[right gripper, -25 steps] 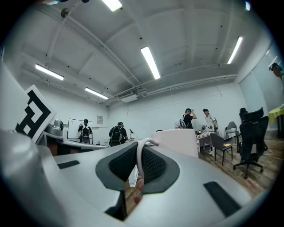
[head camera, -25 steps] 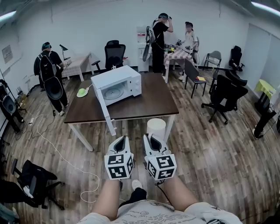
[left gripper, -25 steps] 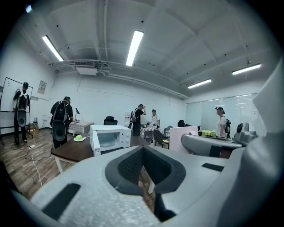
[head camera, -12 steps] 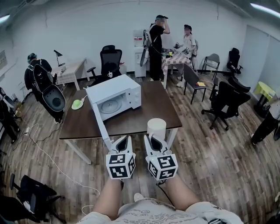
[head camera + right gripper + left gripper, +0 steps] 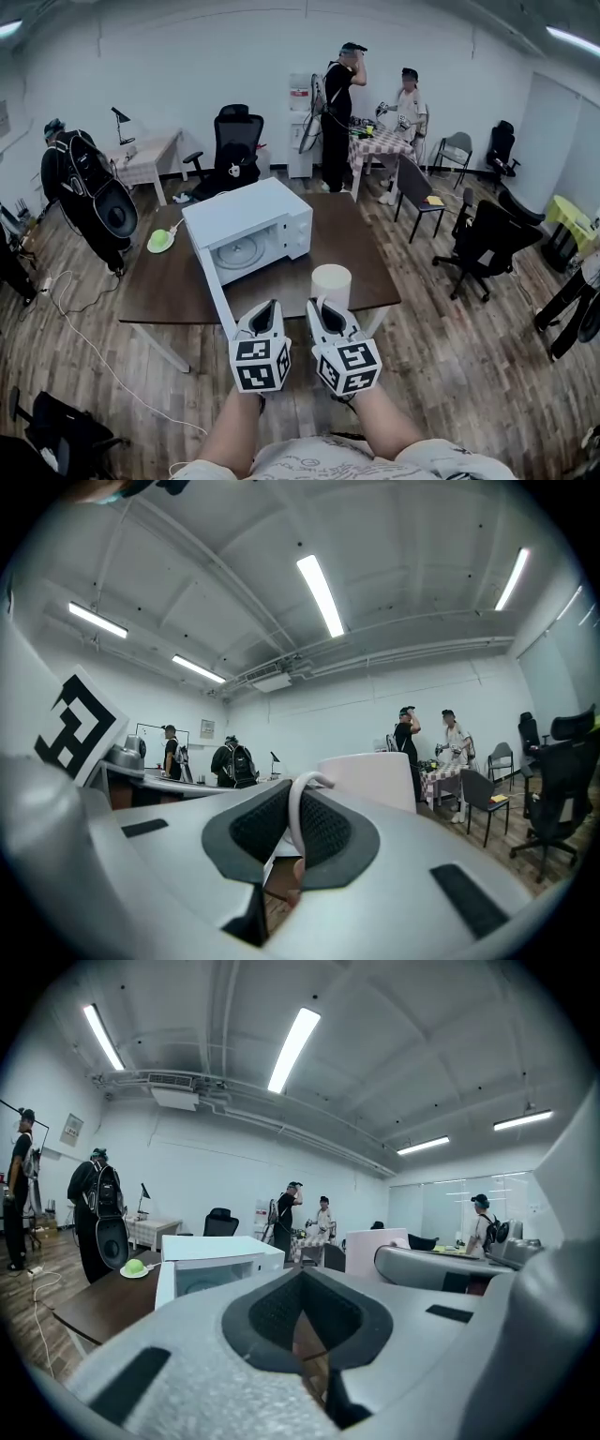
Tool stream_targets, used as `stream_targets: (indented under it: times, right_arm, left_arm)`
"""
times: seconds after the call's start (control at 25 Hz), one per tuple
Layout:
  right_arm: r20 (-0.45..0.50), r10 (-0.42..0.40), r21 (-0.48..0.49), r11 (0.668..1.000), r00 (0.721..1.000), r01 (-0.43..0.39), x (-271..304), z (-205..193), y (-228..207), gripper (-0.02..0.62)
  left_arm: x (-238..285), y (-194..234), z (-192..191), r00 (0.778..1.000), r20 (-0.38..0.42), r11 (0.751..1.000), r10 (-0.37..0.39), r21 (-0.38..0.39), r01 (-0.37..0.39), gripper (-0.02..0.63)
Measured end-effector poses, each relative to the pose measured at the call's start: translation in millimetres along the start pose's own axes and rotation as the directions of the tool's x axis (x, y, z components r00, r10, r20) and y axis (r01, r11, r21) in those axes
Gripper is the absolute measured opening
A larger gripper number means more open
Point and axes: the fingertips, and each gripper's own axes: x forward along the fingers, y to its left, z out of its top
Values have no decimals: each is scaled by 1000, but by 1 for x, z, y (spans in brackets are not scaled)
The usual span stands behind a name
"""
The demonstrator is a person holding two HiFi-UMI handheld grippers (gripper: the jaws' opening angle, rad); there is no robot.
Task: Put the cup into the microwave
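Note:
A white cup (image 5: 331,286) hangs in front of me over the near edge of the brown table (image 5: 352,246). My right gripper (image 5: 324,306) is shut on its handle (image 5: 297,809), and the cup body (image 5: 371,779) rises just beyond the pads. The white microwave (image 5: 251,221) stands on the table to the cup's left, its door (image 5: 218,292) swung open toward me and the turntable visible inside. My left gripper (image 5: 266,310) is level beside the right one, shut with nothing in it. In the left gripper view the microwave (image 5: 217,1260) is ahead on the left and the cup (image 5: 373,1240) on the right.
A green-and-white object (image 5: 158,241) lies on the table's far left. Black office chairs (image 5: 483,246) stand to the right and behind the table. People stand at the left wall (image 5: 82,192) and at a checked table (image 5: 379,141) at the back. A white cable (image 5: 89,342) runs over the floor.
Both grippers and the cup have come closer to the table and the open microwave. The cup has passed from before the table's edge to over it.

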Motion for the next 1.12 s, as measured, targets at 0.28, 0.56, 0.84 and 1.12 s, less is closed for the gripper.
stream_targets:
  times: [0.28,0.56,0.84,1.12]
  right_arm:
    - [-35,13,34,999,999,-11,36,-19,-10,31]
    - [-40,60,51,997,997,-58,76,-27,-27,30]
    - [-37,138,41,990,990,-136,119,-35,-49,30]
    - [-58,236,36,971,970,-234,173,-54,-72,30]
  left_arm:
    - [29,18,-9,999,-29,1000,13,-5,-13,8]
    - [66,36,-8,997,-34,997,72,-19,-73,8]
    - [110,46,-12,992,-41,992,123,-19,-123,8]
    - [160,73,-14,976,-41,977,214,-14,-214,8]
